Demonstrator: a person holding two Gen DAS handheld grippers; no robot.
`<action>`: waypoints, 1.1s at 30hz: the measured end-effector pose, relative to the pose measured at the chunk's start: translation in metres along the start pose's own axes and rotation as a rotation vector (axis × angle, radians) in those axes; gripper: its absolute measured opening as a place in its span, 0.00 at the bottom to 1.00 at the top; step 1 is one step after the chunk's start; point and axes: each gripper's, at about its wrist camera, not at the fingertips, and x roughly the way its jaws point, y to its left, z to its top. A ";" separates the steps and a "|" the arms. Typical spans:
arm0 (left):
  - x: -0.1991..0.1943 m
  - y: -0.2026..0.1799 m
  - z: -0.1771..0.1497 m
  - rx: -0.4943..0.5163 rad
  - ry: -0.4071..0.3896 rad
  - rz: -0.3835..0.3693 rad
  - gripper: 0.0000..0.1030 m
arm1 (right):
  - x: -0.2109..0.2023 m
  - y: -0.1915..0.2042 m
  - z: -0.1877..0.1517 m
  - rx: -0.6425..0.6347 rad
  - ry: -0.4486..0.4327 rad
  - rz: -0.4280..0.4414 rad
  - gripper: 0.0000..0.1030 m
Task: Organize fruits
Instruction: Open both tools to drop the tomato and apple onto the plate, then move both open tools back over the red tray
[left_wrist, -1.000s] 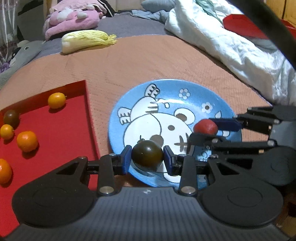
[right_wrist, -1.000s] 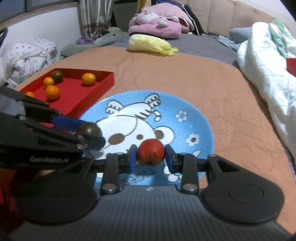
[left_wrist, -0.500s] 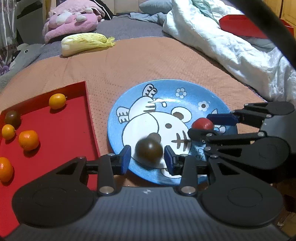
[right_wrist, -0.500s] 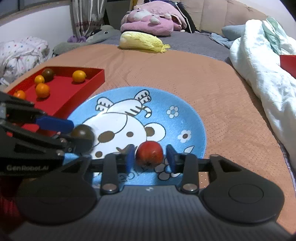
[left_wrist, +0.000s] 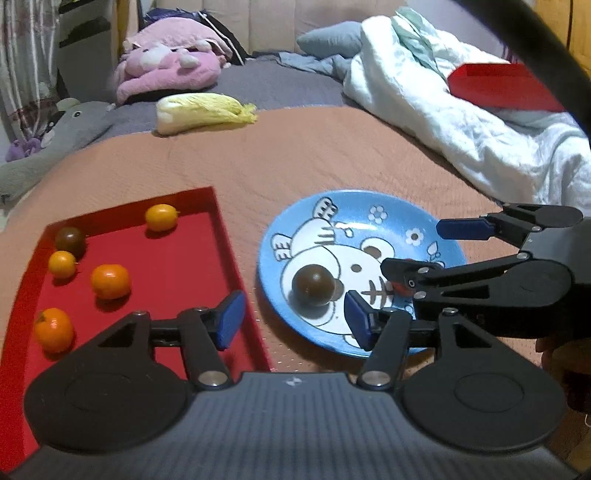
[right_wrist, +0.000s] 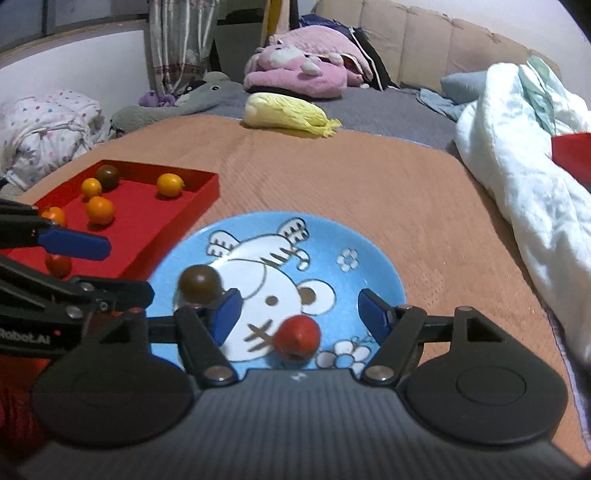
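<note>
A dark brown tomato (left_wrist: 313, 285) (right_wrist: 200, 283) and a red tomato (right_wrist: 297, 335) lie on the blue cartoon plate (left_wrist: 384, 225) (right_wrist: 373, 258). In the left wrist view the red tomato (left_wrist: 400, 287) is mostly hidden behind the right gripper. My left gripper (left_wrist: 293, 320) is open and empty, just in front of the dark tomato. My right gripper (right_wrist: 297, 308) is open and empty, with the red tomato lying between its fingers. A red tray (left_wrist: 177, 266) (right_wrist: 147, 206) left of the plate holds several orange fruits and another dark tomato (left_wrist: 70, 239).
A pale cabbage (left_wrist: 201, 110) (right_wrist: 286, 110) lies at the far edge of the orange blanket (left_wrist: 314, 155). A white duvet (left_wrist: 461, 122) is heaped at the right with a red box (left_wrist: 498, 86) on it. Plush toys (left_wrist: 166, 70) lie behind.
Both grippers have opened and drawn back. The dark tomato and the red tomato were let go and now rest on the plate.
</note>
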 end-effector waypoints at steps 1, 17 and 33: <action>-0.003 0.002 0.000 -0.005 -0.005 0.003 0.64 | -0.001 0.002 0.001 -0.006 -0.004 0.004 0.71; -0.062 0.073 -0.032 -0.139 -0.071 0.146 0.69 | -0.023 0.053 0.018 -0.121 -0.060 0.087 0.78; -0.068 0.151 -0.039 -0.303 -0.022 0.350 0.83 | -0.023 0.140 0.022 -0.288 -0.066 0.364 0.78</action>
